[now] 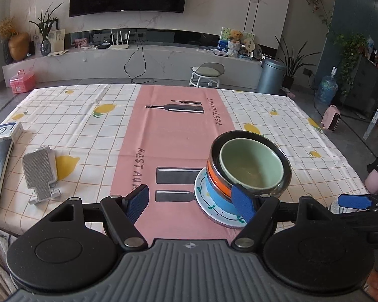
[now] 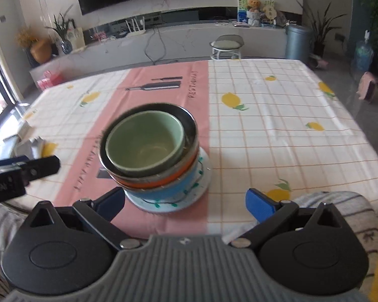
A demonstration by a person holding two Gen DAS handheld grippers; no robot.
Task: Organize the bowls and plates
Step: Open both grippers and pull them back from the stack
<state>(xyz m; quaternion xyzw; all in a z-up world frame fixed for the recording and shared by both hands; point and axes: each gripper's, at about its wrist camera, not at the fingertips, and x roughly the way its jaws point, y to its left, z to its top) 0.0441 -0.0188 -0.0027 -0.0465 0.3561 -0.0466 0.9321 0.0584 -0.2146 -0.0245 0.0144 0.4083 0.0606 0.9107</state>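
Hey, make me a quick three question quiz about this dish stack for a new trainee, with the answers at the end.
1. True or false: the pale green ceramic bowl sits at the top of the stack.
2. What lies at the bottom of the stack? A: the white round plate with a leaf pattern; B: a wooden tray; C: a glass lid.
3. Fill in: neither the left claw nor the right claw holds anything; both are ____.

Key: 1 true; 2 A; 3 open.
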